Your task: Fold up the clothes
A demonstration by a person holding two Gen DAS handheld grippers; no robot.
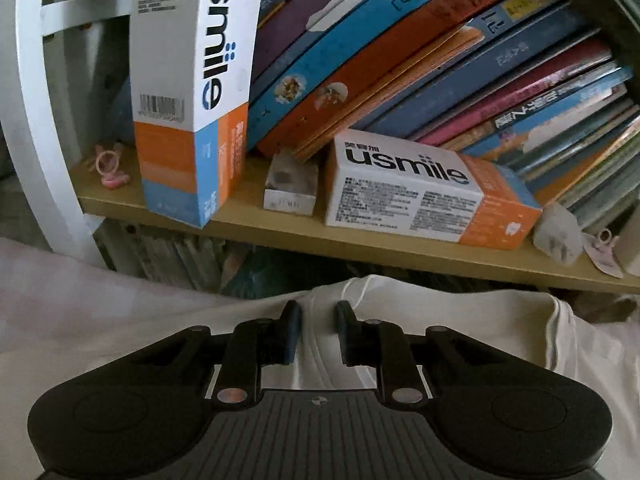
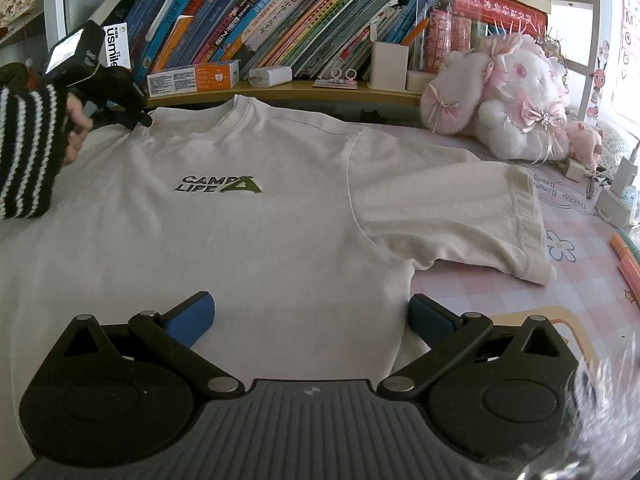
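My left gripper [image 1: 318, 332] has its blue-padded jaws narrowed to a slim gap over the shoulder of the white cotton T-shirt [image 2: 248, 216]. A ridge of the fabric runs up between the pads, but I cannot tell whether they actually pinch it. From the right wrist view I see that same gripper [image 2: 138, 120] at the shirt's shoulder seam just left of the collar, carried by a hand [image 2: 76, 128] in a black-and-white striped knit sleeve [image 2: 28, 148].

My right gripper [image 2: 312, 320] is released, its jaws spread wide: one pad rests over the shirt's body, the other at the side edge of the shirt, with nothing gripped.

The T-shirt lies flat, front up, on a pink checked tablecloth [image 2: 532, 296] printed with small flowers. Its long axis runs away from me, collar toward the wooden bookshelf [image 2: 280, 94], hem out of view near my right gripper. One short sleeve sticks out to the right. The chest print reads "CAMP LIFE" in dark letters beside a green triangle mark.

On the shelf ledge an upright white, orange and blue carton [image 1: 192, 92] reads "usmile", and a second carton of the same brand [image 1: 424, 196] lies flat beside it. Slanting book spines [image 1: 400, 48] with Chinese titles fill the shelf behind. A white and pink plush rabbit [image 2: 508, 96] sits at the right.
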